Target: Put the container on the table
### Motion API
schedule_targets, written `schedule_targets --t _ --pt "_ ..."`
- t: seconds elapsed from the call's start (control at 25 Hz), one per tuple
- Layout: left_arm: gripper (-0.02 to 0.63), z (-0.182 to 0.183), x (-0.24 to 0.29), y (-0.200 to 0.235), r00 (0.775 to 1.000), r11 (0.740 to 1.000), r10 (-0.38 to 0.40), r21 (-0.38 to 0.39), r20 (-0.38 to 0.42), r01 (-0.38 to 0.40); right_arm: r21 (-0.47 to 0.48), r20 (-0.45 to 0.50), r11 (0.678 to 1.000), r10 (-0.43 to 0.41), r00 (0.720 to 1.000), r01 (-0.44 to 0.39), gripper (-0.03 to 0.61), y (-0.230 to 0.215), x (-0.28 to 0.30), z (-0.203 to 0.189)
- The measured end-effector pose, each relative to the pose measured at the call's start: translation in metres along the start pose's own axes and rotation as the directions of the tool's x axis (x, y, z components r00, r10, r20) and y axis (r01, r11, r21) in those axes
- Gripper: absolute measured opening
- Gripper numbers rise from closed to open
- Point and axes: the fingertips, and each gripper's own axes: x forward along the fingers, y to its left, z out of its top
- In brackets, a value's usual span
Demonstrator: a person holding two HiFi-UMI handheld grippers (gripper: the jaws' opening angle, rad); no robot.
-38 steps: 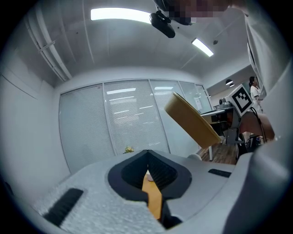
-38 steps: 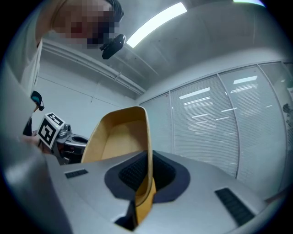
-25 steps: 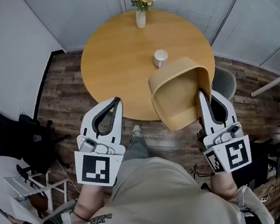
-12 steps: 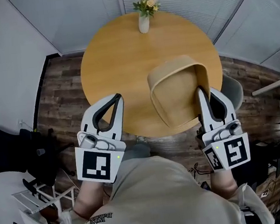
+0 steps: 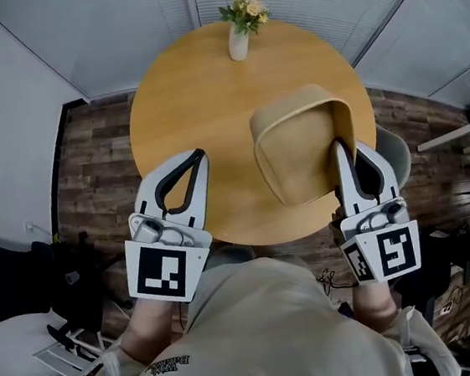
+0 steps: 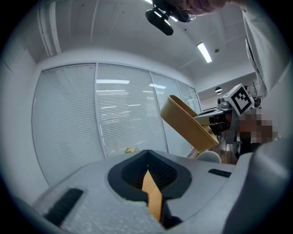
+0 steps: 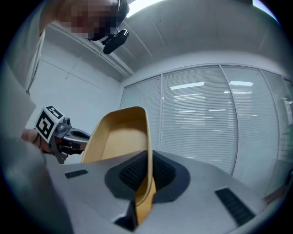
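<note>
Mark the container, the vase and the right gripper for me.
container (image 5: 294, 147), head view, middle of its tan body
vase (image 5: 238, 45), head view, its white body
right gripper (image 5: 340, 147), head view, between its fingertips

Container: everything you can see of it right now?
The container is a tan, plastic-looking tub with rounded corners and a thin rim, open and empty. It hangs tilted above the round wooden table, opening toward the person. The right gripper is shut on its right wall; nothing else touches it.

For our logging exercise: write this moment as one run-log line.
right gripper: shut on tan container rim | tan container: tilted, above round table | left gripper: shut, empty
</note>
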Motion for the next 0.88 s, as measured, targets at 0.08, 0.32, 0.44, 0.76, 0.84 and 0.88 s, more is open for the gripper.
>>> schedule_targets --t 0.08,0.32,0.44,0.76,0.84,0.88 --pt "0.021 -0.004 0.007 0.010 1.000 1.000 -0.010 -0.008 0.001 0.010 0.009 -0.011 1.000 -0.001 1.000 0.001 0.031 0.003 0.012 -0.002" --pt "0.021 -0.014 0.020 0.026 0.999 0.999 -0.038 -0.024 -0.012 0.038 0.042 -0.038 0.999 -0.005 0.999 0.006 0.031 0.005 0.030 -0.004" --pt "0.021 -0.017 0.026 0.026 0.999 0.999 -0.042 -0.004 -0.009 0.042 0.096 -0.046 0.995 0.009 0.999 -0.004 0.031 0.002 0.033 -0.009" --pt "0.021 -0.016 0.043 0.018 0.999 0.999 -0.033 -0.036 -0.021 0.032 0.112 -0.055 0.993 0.032 0.998 -0.025 0.031 -0.019 0.039 -0.015" --pt "0.021 -0.015 0.047 0.016 0.999 0.999 -0.025 -0.033 -0.032 0.023 0.111 -0.054 0.993 0.034 0.998 -0.028 0.031 -0.026 0.042 -0.018" --pt "0.021 -0.015 0.049 0.015 0.999 0.999 -0.019 -0.029 -0.038 0.018 0.110 -0.056 0.994 0.034 0.998 -0.028 0.031 -0.029 0.043 -0.020"
